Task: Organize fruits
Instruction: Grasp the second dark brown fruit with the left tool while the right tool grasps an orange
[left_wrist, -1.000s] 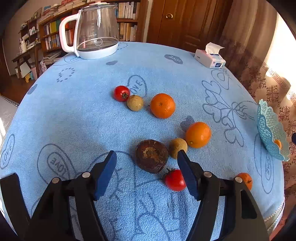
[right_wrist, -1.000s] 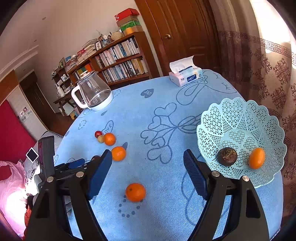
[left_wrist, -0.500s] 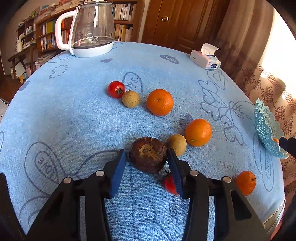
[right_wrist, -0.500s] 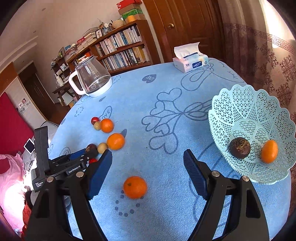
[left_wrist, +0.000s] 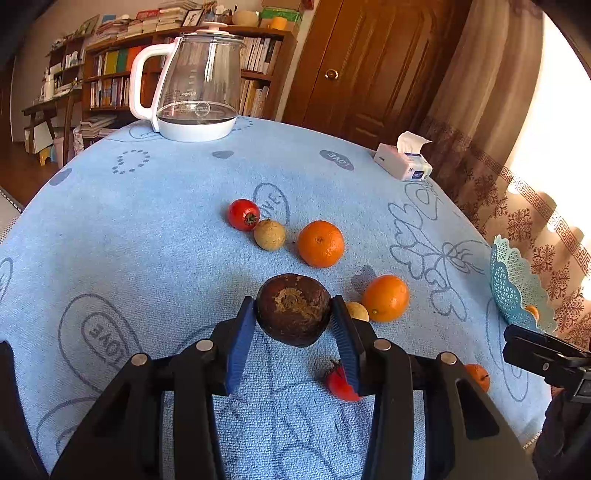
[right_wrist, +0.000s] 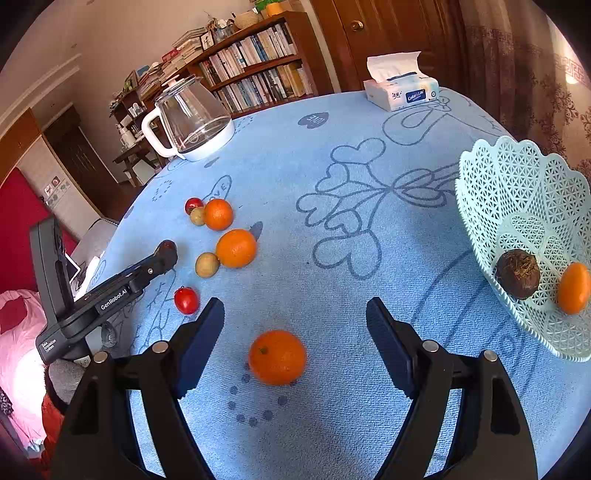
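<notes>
My left gripper (left_wrist: 294, 314) has its blue pads against both sides of a dark brown round fruit (left_wrist: 293, 295) on the blue tablecloth, and its jaws are still closing. Around it lie two oranges (left_wrist: 320, 243) (left_wrist: 386, 298), two red tomatoes (left_wrist: 243, 214) (left_wrist: 338, 382) and two small yellowish fruits (left_wrist: 269, 234) (left_wrist: 357, 311). My right gripper (right_wrist: 294, 308) is open above and just behind a lone orange (right_wrist: 277, 356), not touching it. A pale green lattice basket (right_wrist: 517, 177) at the right holds another brown fruit (right_wrist: 517, 278) and an orange (right_wrist: 573, 288).
A glass kettle (left_wrist: 195, 81) on a white base stands at the table's far side, and a tissue box (left_wrist: 402, 166) at the far right. Bookshelves, a wooden door and curtains lie beyond. The table's edge runs close behind the basket.
The left jaws have narrowed from wide apart until they touch the brown fruit. The right gripper has sunk toward the lone orange, which now sits larger between its fingers.
</notes>
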